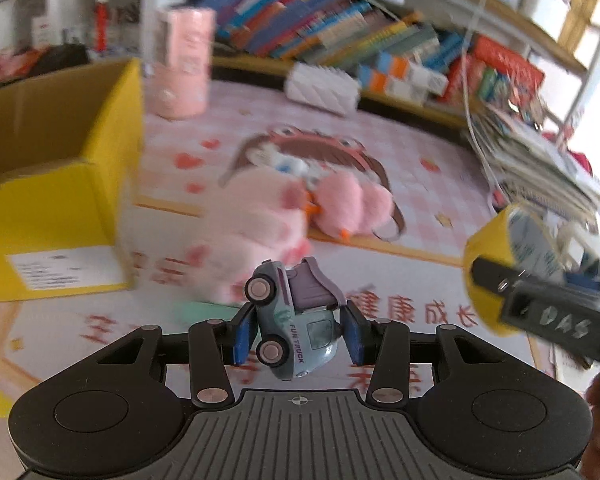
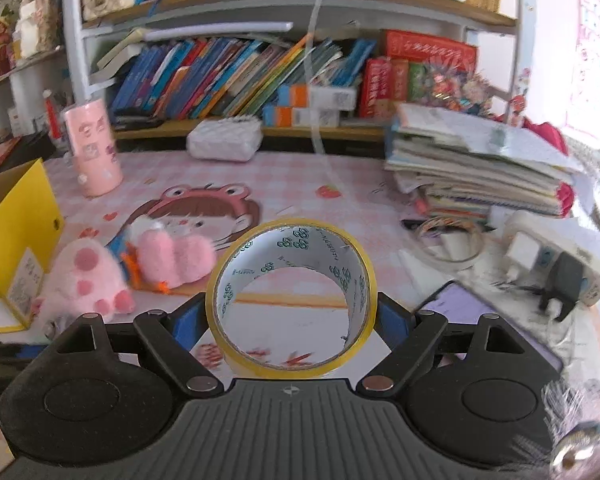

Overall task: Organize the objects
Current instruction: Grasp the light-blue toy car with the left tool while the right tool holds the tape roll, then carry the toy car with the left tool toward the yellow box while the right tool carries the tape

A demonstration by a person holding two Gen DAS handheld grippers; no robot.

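Note:
My left gripper (image 1: 298, 330) is shut on a pale blue toy truck (image 1: 290, 320), held on its side above the table. My right gripper (image 2: 290, 320) is shut on a yellow roll of tape (image 2: 292, 300), held upright above the table; the roll also shows at the right of the left wrist view (image 1: 496, 276). A yellow cardboard box (image 1: 56, 208) stands open at the left, and its corner shows in the right wrist view (image 2: 16, 248). Two pink plush toys (image 1: 292, 212) lie on the mat ahead, left of centre in the right wrist view (image 2: 140, 268).
A pink cylinder (image 2: 94, 148) and a white tissue pack (image 2: 224, 138) stand at the back by the bookshelf (image 2: 240, 76). A stack of books and papers (image 2: 476, 168), a charger and power strip (image 2: 552, 264) and a phone (image 2: 480, 312) lie at the right.

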